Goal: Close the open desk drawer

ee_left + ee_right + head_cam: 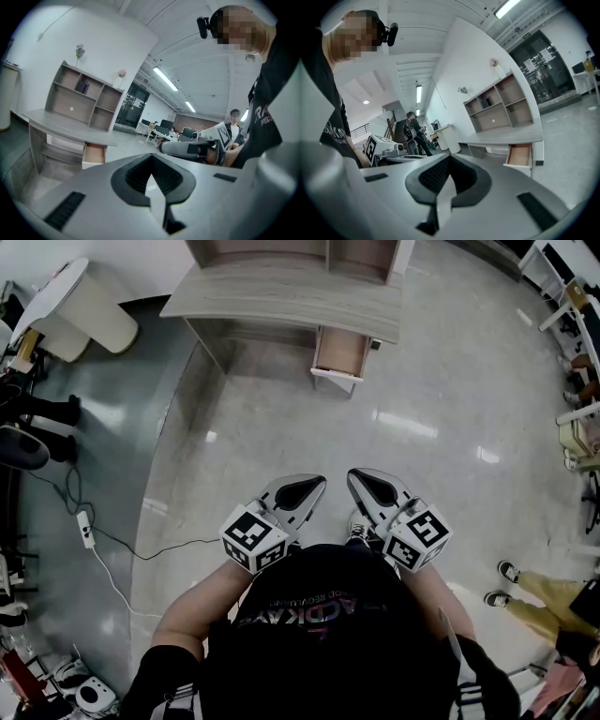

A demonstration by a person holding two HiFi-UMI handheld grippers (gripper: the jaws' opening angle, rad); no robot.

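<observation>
A grey wooden desk (281,292) with a shelf unit on top stands well ahead of me. Its drawer (338,354) is pulled out on the right side, showing a bare brown inside (95,153) (520,155). My left gripper (317,486) and right gripper (354,480) hang side by side close to my body, far short of the desk. Both are shut with nothing between the jaws. From the left gripper view the other gripper (187,147) shows to the right.
A white round table (80,306) stands left of the desk. A power strip with cable (86,529) lies on the floor at left. Chairs and desks line the right edge (577,362). A bystander's legs (539,601) are at right. Grey polished floor lies between me and the desk.
</observation>
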